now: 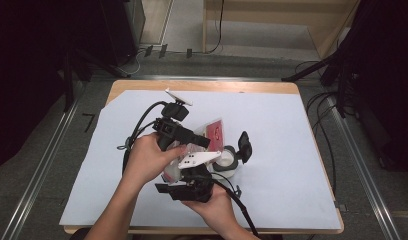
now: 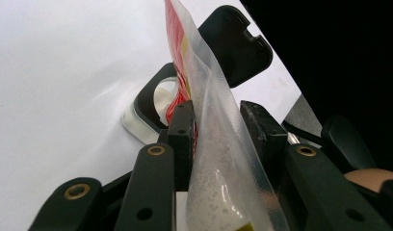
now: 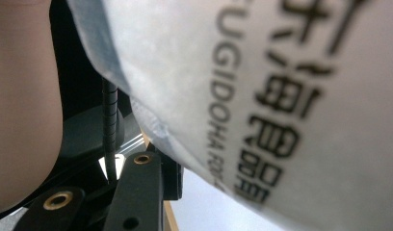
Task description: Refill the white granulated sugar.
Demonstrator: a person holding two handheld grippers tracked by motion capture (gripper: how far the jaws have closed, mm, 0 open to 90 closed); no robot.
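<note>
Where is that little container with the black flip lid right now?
In the high view the container sits on the white sheet just right of centre, lid open, close beside the plastic pouch and the two grippers.

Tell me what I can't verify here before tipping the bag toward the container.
- Container contents: high view too small; bag covers its opening in left gripper view.
- Right gripper grip: bag print crowds its view; hands cover it from above.
- Bag mouth: cut off by left gripper view's top edge.
</note>
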